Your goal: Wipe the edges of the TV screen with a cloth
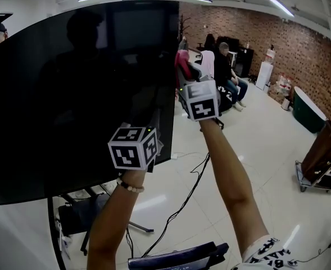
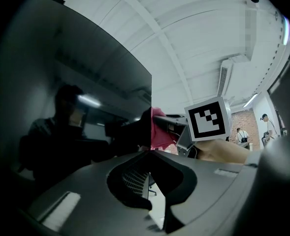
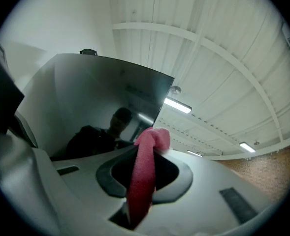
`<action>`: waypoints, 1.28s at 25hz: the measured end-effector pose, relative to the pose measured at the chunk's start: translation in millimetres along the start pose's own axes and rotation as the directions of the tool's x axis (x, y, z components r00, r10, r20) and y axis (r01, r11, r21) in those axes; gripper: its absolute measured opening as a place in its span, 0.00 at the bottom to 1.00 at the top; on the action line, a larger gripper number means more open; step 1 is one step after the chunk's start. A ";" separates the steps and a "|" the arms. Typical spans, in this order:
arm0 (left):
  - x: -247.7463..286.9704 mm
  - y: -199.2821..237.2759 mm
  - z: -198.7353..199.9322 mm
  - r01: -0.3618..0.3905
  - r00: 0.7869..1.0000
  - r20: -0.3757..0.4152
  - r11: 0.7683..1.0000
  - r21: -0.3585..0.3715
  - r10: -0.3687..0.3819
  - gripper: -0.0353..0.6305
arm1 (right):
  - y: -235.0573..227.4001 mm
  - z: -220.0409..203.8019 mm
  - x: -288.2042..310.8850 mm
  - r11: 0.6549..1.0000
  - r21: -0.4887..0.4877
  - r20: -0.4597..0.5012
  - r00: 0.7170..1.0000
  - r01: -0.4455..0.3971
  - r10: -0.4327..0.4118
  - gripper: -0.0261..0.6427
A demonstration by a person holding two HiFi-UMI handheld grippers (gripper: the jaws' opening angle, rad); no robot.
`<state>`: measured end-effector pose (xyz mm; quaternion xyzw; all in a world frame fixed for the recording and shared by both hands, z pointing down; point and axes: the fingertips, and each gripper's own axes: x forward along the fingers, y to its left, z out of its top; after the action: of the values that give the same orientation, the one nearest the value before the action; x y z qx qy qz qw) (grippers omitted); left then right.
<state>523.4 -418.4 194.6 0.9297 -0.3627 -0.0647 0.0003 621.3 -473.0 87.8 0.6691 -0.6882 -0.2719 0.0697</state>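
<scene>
The big black TV screen (image 1: 69, 94) fills the left of the head view; its right edge (image 1: 176, 83) runs straight down. My right gripper (image 1: 185, 72) is raised beside the upper part of that edge, shut on a pink cloth (image 1: 181, 59) that touches it. In the right gripper view the cloth (image 3: 145, 176) hangs folded out of the shut gripper (image 3: 152, 142), with the screen (image 3: 95, 97) just beyond. My left gripper (image 1: 152, 129) is lower on the same edge. Its jaws are closed on the screen's edge (image 2: 150, 112) in the left gripper view (image 2: 149, 152), which also shows the cloth (image 2: 160, 132).
The TV stand's legs (image 1: 81, 218) and a black cable (image 1: 182, 201) lie on the white floor below. People sit in chairs (image 1: 224, 66) behind the screen's edge. A cart (image 1: 322, 162) stands by the brick wall at right. A dark chair back (image 1: 176, 257) is at the bottom.
</scene>
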 end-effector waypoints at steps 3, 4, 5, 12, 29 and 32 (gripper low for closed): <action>-8.3 3.0 -21.5 -0.013 1.000 -0.017 1.000 -0.013 0.012 0.05 | 14.2 -19.1 -9.4 1.000 -0.020 -0.021 1.000 0.012 -0.012 0.13; -11.1 3.7 -27.7 -0.018 1.000 -0.021 1.000 -0.015 0.018 0.05 | 19.4 -25.1 -12.8 0.999 -0.031 -0.027 1.000 0.014 -0.015 0.13; -13.3 4.0 -33.1 -0.023 0.999 -0.025 1.000 -0.018 0.022 0.05 | 24.3 -30.8 -16.0 0.999 -0.041 -0.033 0.999 0.014 -0.016 0.13; -22.5 10.9 -63.5 -0.042 0.997 -0.061 0.998 -0.055 0.039 0.05 | 54.6 -75.7 -19.2 0.999 -0.047 -0.087 0.996 -0.003 -0.002 0.13; -30.4 14.2 -146.8 -0.075 0.985 -0.160 0.992 -0.104 0.058 0.05 | 91.4 -163.4 -42.3 0.996 0.089 -0.192 0.980 -0.028 0.045 0.13; -35.0 12.3 -161.2 -0.089 0.984 -0.164 0.991 -0.102 0.071 0.05 | 104.9 -192.6 -47.0 0.992 0.116 -0.233 0.970 -0.041 0.067 0.13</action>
<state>509.1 -411.3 359.3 0.9151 -0.3946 -0.0096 0.0826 621.7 -486.6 311.6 0.6804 -0.7070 -0.1500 0.1216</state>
